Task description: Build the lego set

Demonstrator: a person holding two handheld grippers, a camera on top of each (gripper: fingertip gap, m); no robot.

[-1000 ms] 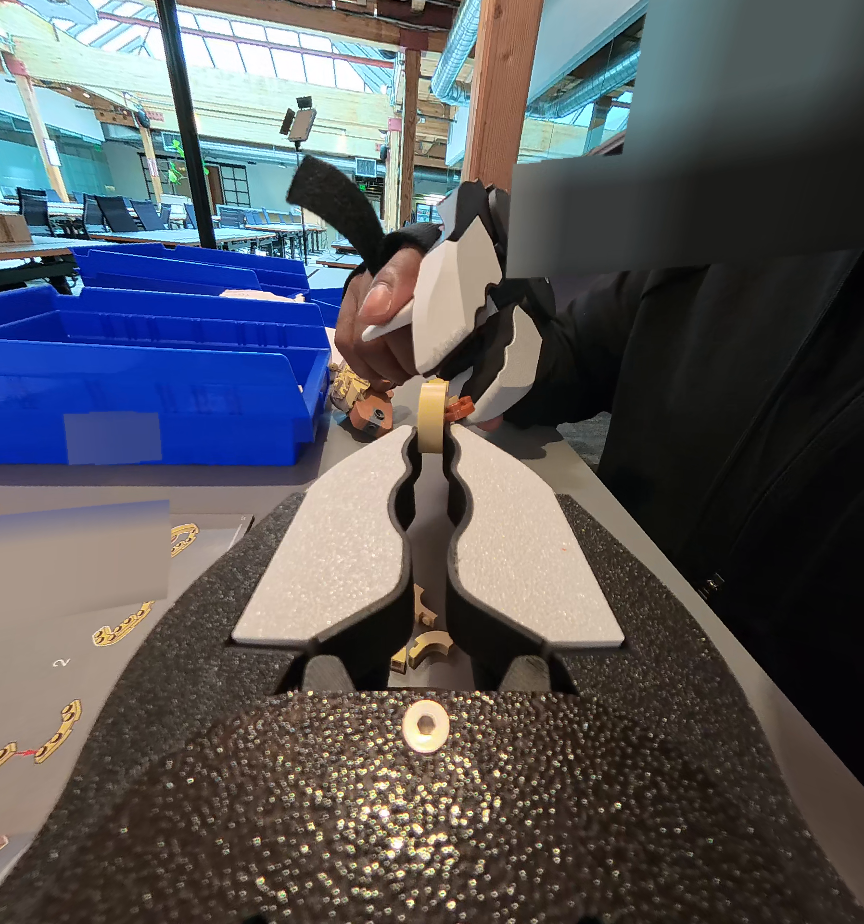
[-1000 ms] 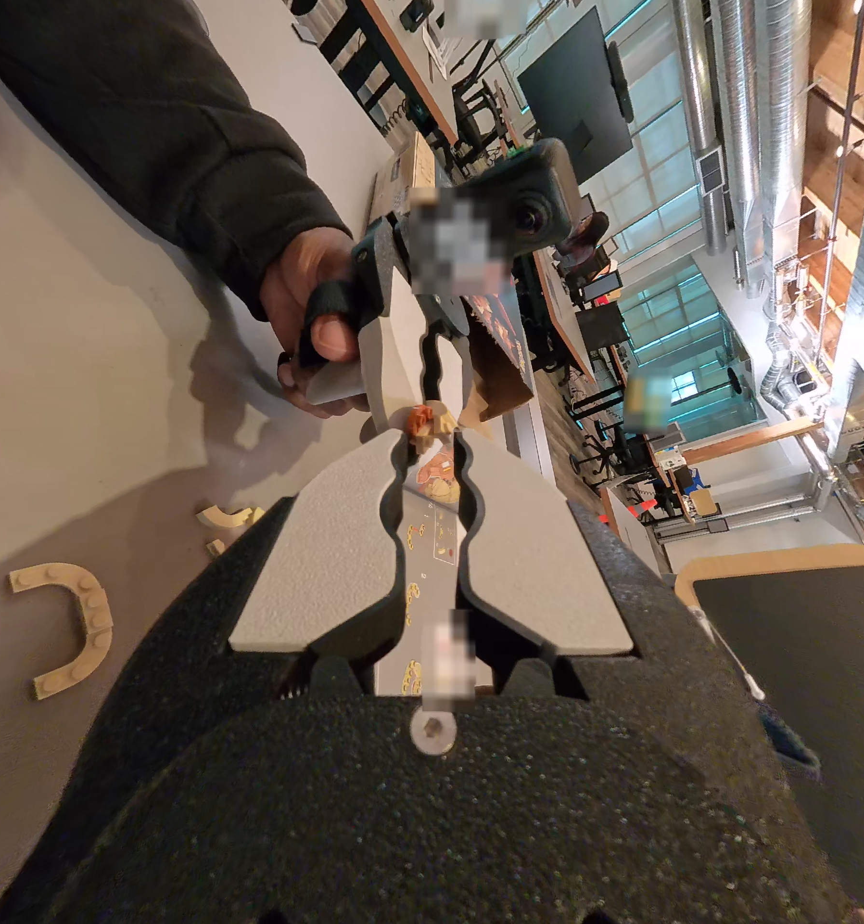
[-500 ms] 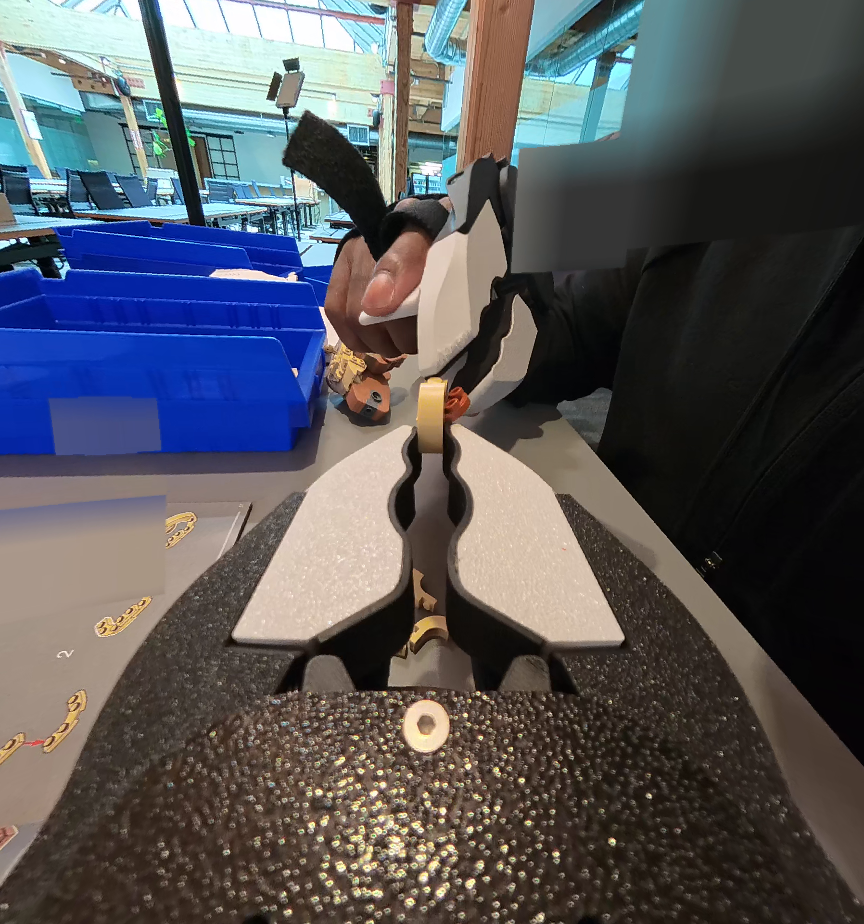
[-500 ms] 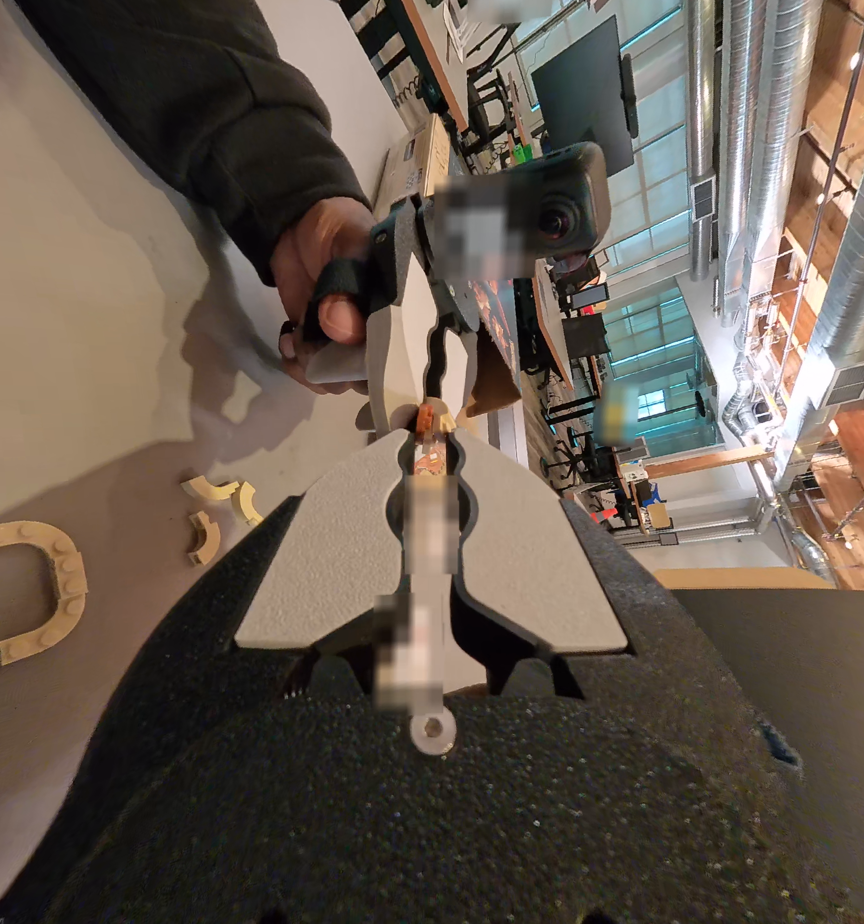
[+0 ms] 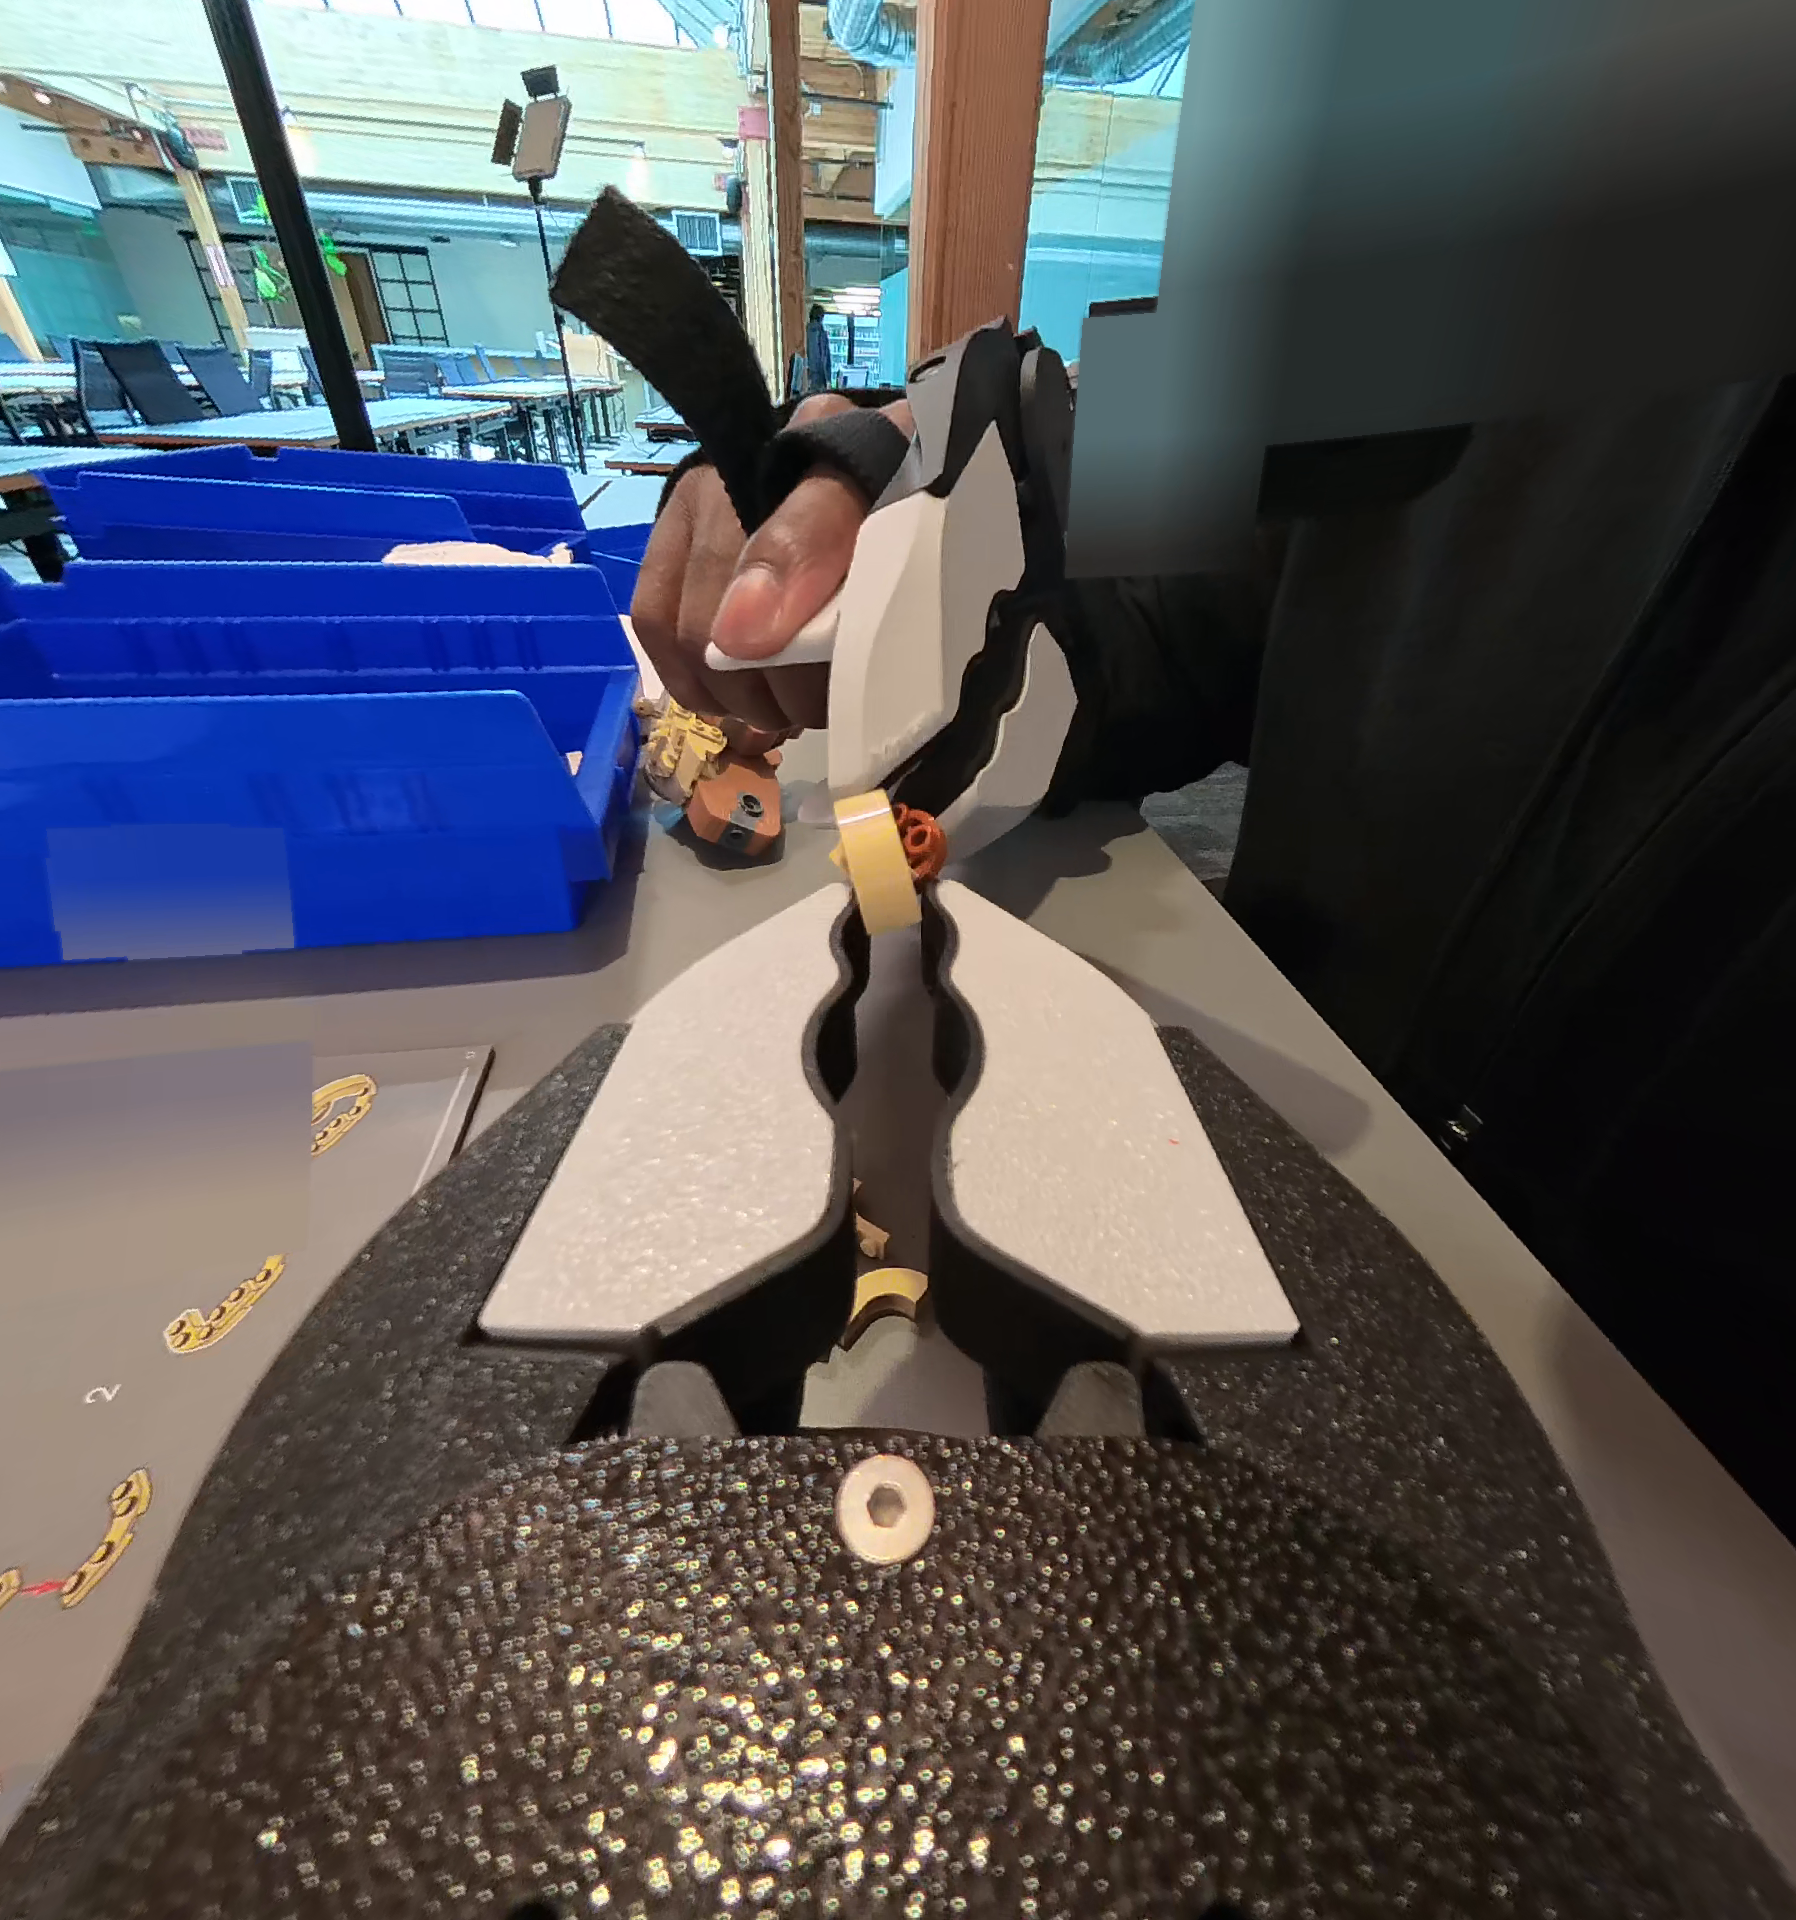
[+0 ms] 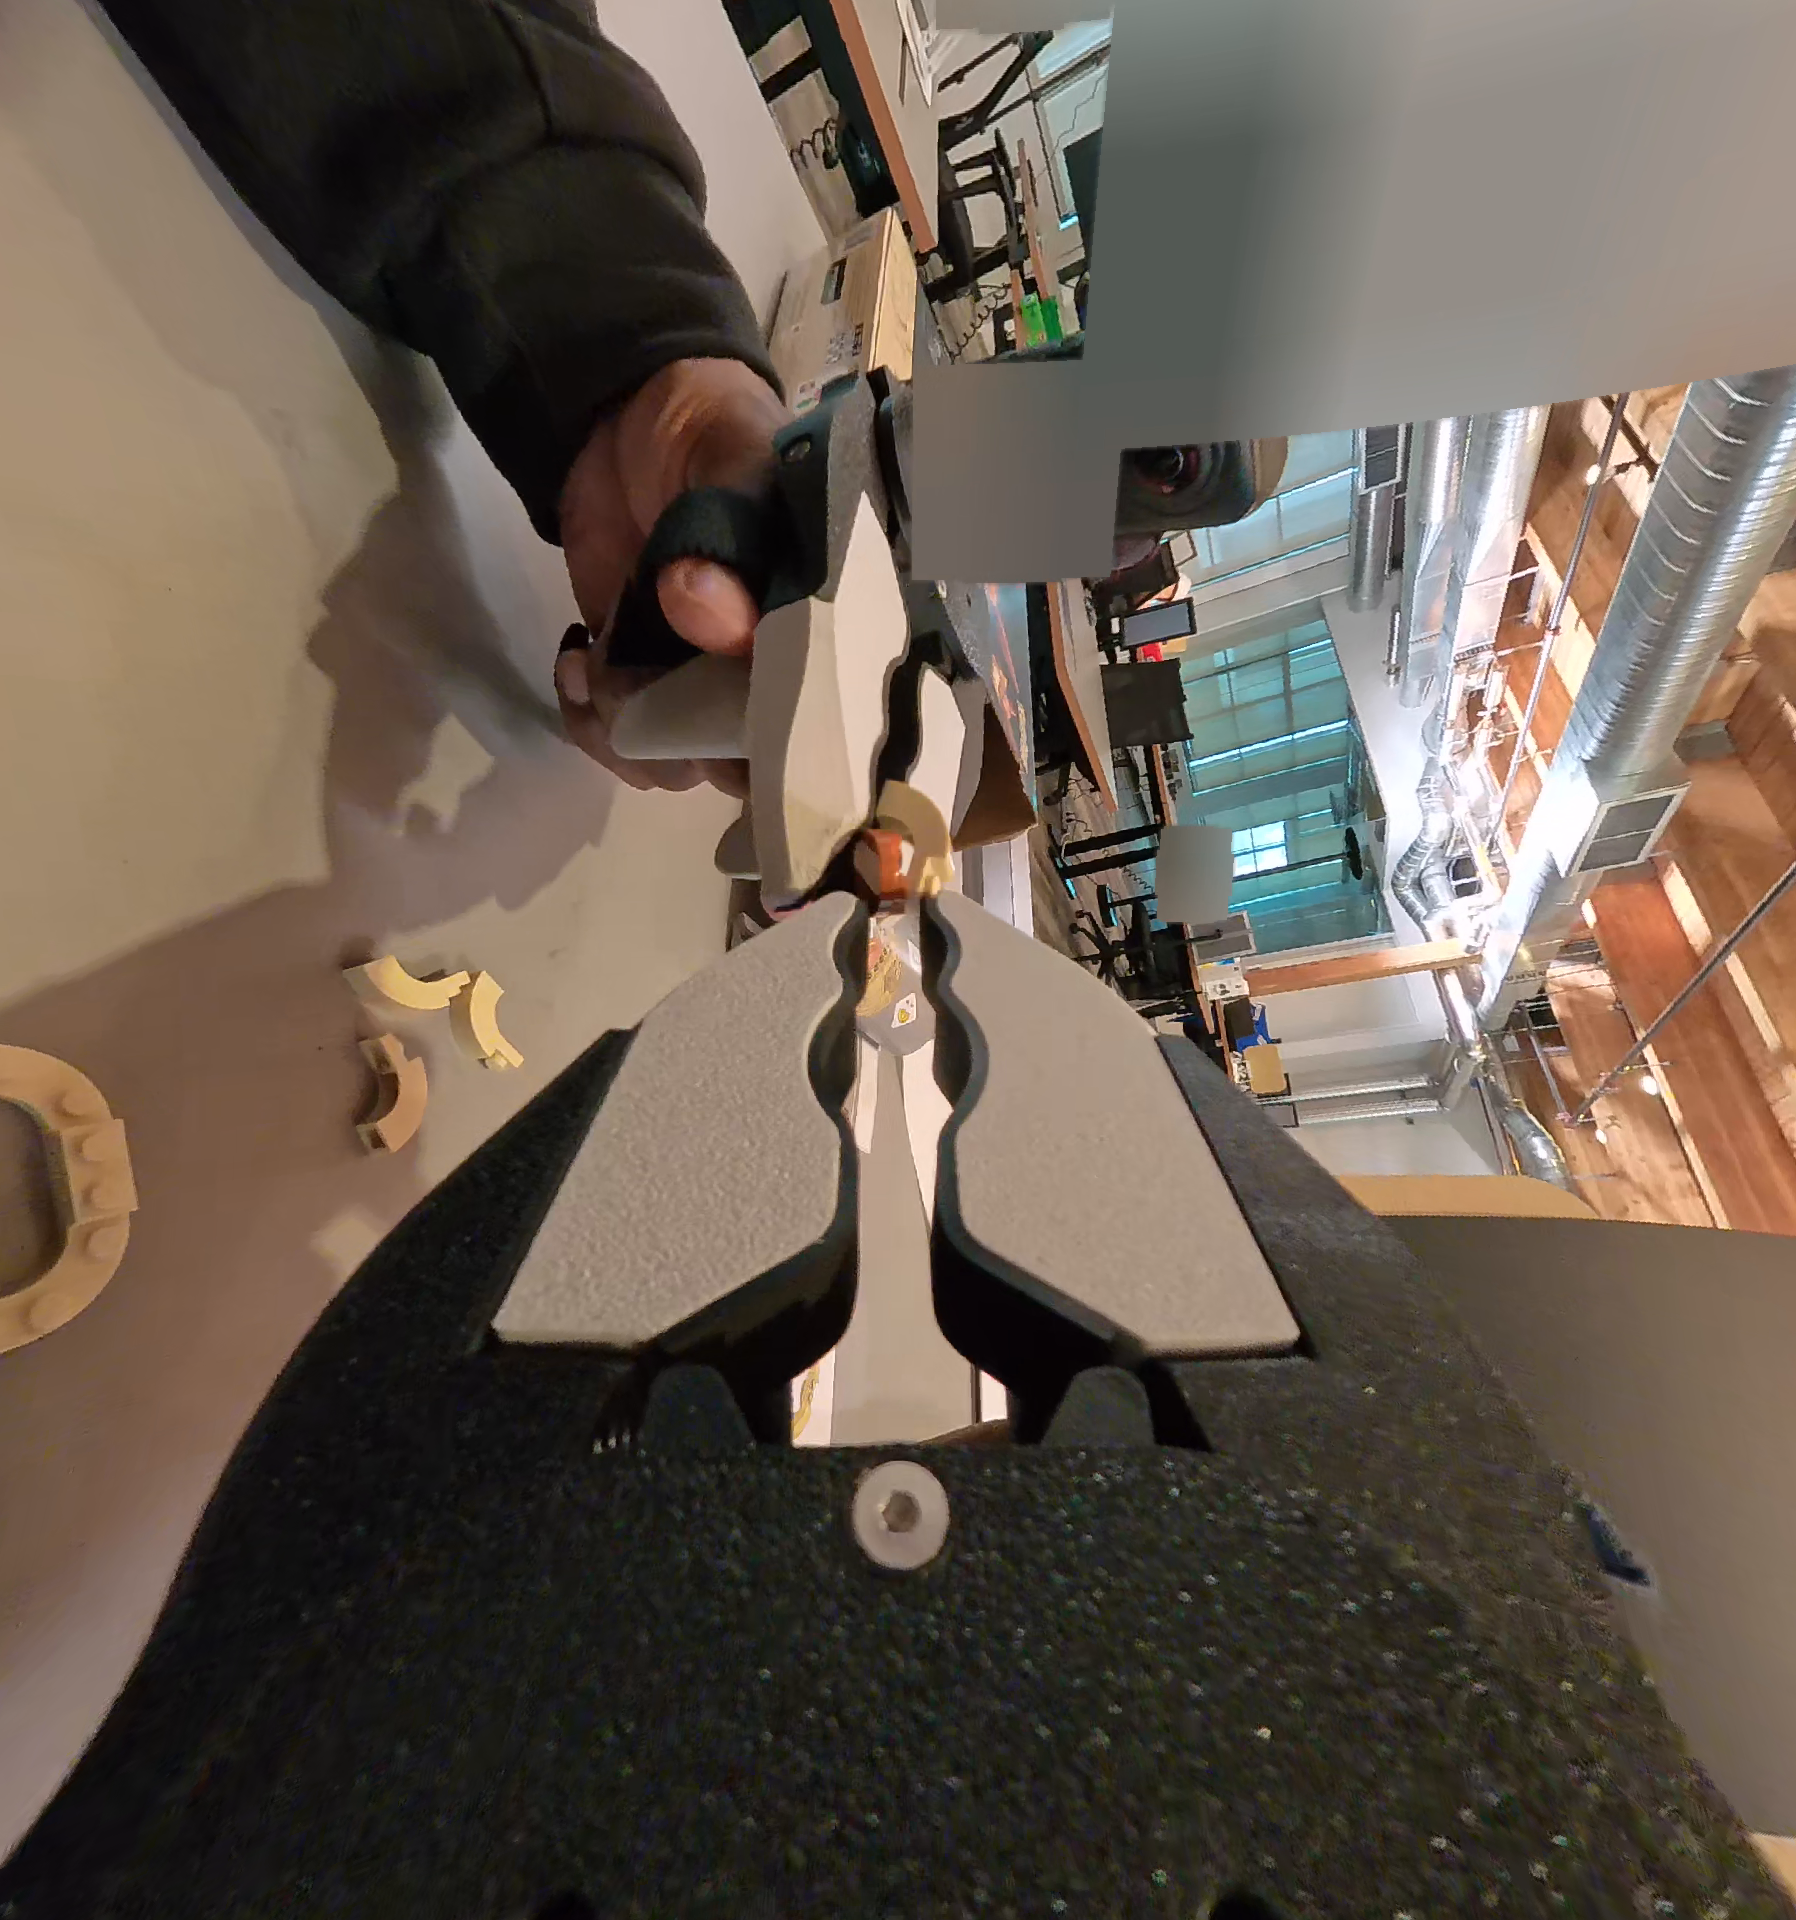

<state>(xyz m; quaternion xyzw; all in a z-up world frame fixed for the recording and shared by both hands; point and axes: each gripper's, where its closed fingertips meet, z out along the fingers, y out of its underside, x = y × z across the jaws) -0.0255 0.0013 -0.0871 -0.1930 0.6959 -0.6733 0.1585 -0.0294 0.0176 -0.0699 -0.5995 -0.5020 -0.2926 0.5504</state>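
A tan curved brick (image 5: pixel 878 871) is pinched edge-on between the fingertips (image 5: pixel 821 914) of the left gripper (image 5: pixel 886 906), so that one face is left exposed. Against that face a small orange brick (image 5: pixel 920 840) is pressed, and it is clamped between the fingers of the right gripper (image 5: pixel 909 810), which is brought in from above and tilted steeply downward. The two pieces touch above the grey desk (image 5: pixel 1081 914), held clear of it so that both can be squeezed together.

In the right wrist view the same joint is seen from the other side: the orange brick (image 6: pixel 883 864) sits between the right gripper's (image 6: pixel 889 902) own fingertips, with the tan brick (image 6: pixel 915 826) behind it and the left gripper's fingers (image 6: pixel 821 748) closed on that piece. Both grippers are thus clenched, each on its own brick.

Only the left view shows the blue bins (image 5: pixel 281 769), a brown block (image 5: pixel 733 816) beside them and a printed sheet (image 5: pixel 250 1247) lying on the desk. Only the right view shows the loose tan arches (image 6: pixel 426 1023) and a larger tan U-shaped piece (image 6: pixel 63 1195) lying well apart from the grippers.
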